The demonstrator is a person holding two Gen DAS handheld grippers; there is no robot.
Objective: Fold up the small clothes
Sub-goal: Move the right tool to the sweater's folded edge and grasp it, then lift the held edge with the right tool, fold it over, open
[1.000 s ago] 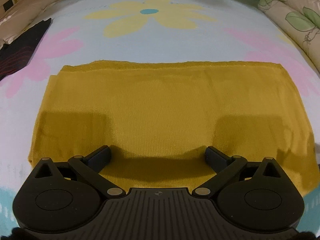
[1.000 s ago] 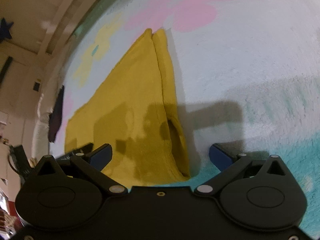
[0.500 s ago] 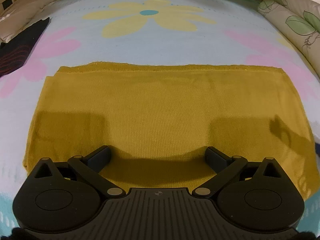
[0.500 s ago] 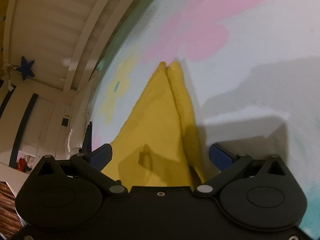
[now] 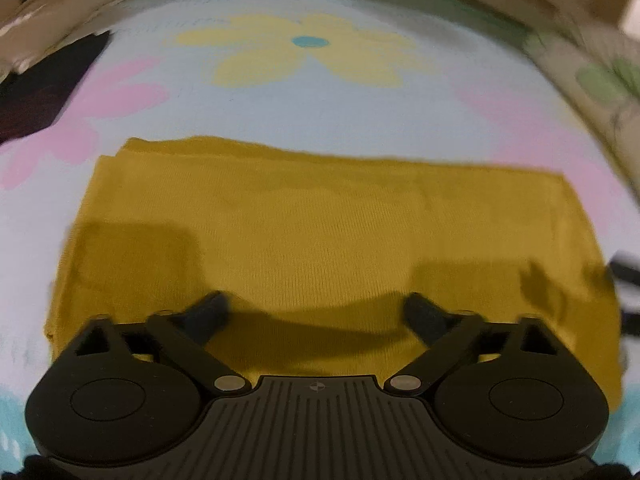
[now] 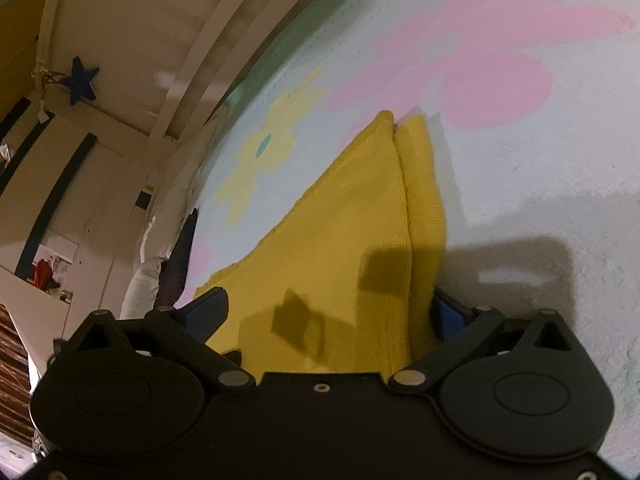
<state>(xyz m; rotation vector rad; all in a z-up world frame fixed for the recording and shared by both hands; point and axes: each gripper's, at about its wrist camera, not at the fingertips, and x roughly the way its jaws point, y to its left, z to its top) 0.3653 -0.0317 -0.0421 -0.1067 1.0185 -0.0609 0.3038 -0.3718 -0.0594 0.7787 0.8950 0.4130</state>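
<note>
Left wrist view: mustard-yellow folded knit garment [image 5: 320, 240] lies flat on floral blanket [image 5: 320, 112], w/ left gripper [image 5: 316, 312] over its near edge, fingers [image 5: 210, 312] spread wide, grasping nothing. Right wrist view: right gripper [image 6: 332, 312] at garment's right end [image 6: 352, 240], fingers [image 6: 208, 308] released, straddling the stacked layers. Far left on blanket: dark cloth [image 5: 44, 92]. Far right: leaf-print pillow [image 5: 600, 80]. Blue star [image 6: 82, 80] hangs beyond the blanket.

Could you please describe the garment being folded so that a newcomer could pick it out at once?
Start from the pale blue blanket printed with big flowers. The mustard-yellow knit garment lies folded flat below the yellow flower. It is the only plain yellow cloth; the other garment, at the left edge, is dark.
</note>
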